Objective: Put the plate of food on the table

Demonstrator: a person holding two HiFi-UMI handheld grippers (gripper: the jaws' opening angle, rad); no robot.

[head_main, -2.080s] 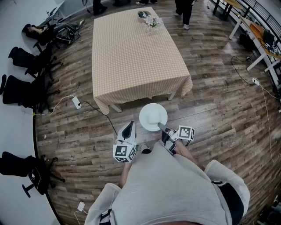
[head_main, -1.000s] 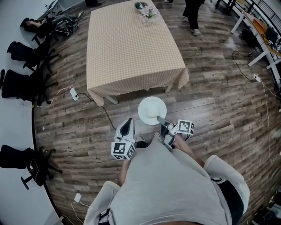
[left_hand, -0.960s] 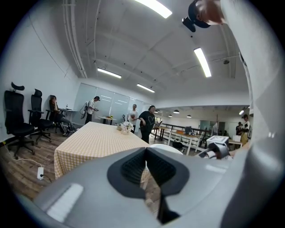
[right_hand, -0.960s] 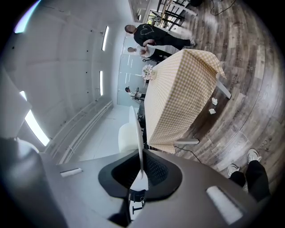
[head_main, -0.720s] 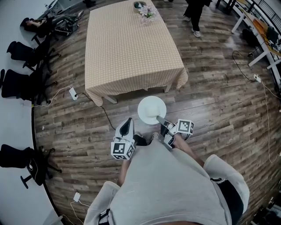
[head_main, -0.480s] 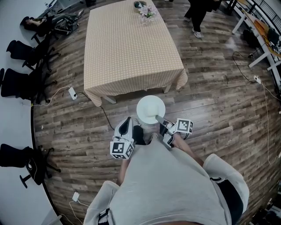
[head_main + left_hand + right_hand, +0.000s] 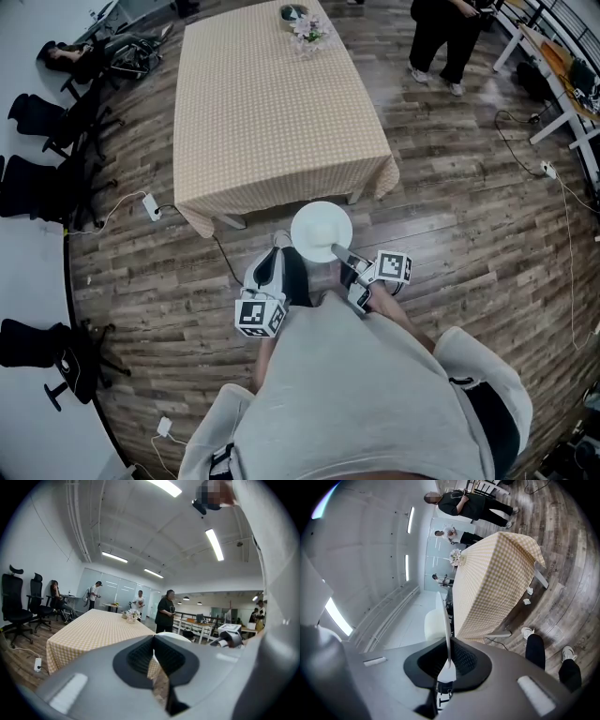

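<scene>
Plate (image 7: 321,231) is hanging beside the tabletop (image 7: 272,103); we are pinching only its rim in the right tool (image 7: 337,252), risking a tilt; left tool (image 7: 277,248) closed, empty.

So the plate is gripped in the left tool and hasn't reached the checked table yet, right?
Not quite. The plate is clamped by its rim in the right tool, not the left. The right gripper view shows the rim between its jaws, while the left tool holds nothing. The rest stands: the plate has not yet reached the checked table.
</scene>
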